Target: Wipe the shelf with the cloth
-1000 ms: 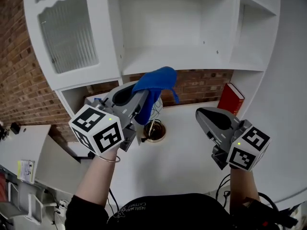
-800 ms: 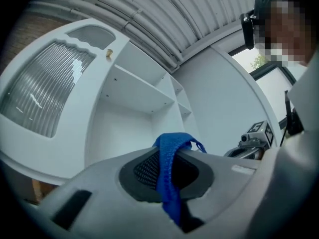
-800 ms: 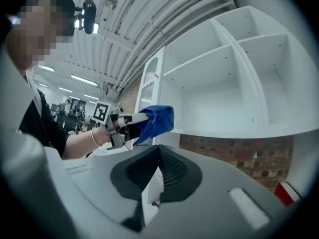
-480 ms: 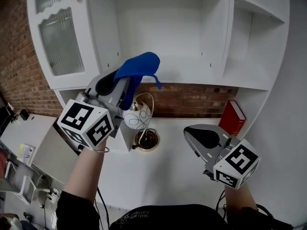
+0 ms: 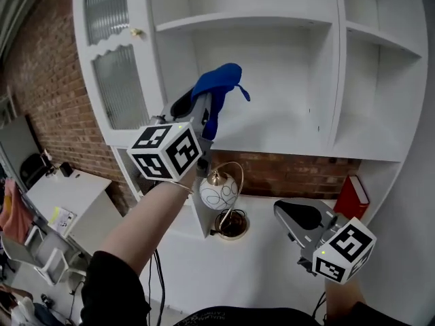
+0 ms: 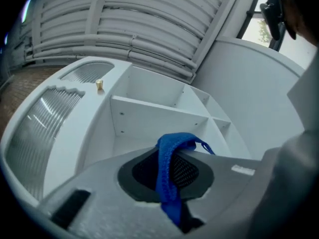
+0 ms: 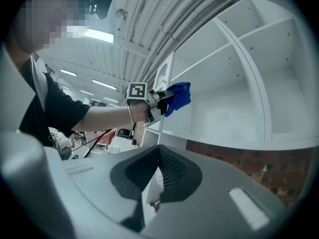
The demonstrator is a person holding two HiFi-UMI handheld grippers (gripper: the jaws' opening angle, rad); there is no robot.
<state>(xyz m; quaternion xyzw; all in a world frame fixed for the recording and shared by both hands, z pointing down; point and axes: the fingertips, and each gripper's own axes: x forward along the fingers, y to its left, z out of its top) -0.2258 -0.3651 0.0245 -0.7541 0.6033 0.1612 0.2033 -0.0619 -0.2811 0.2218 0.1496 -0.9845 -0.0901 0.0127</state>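
The cloth (image 5: 219, 87) is blue and soft, with a bumpy woven look. The shelf (image 5: 272, 138) behind it is smooth white, like painted wood, and a bit dull. The left gripper (image 5: 202, 111) and right gripper (image 5: 291, 212) are dull grey plastic with dark ribbed pads (image 7: 174, 176). At the left, the cupboard door (image 5: 119, 87) has ribbed glass and the wall (image 5: 41, 73) is rough red brick. The lamp (image 5: 221, 194) has a shiny white ball and a shiny gold metal stand. The book (image 5: 351, 197) has a smooth red cover.

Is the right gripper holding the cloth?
No, the cloth is pinched in the left gripper; the right gripper is shut on nothing.
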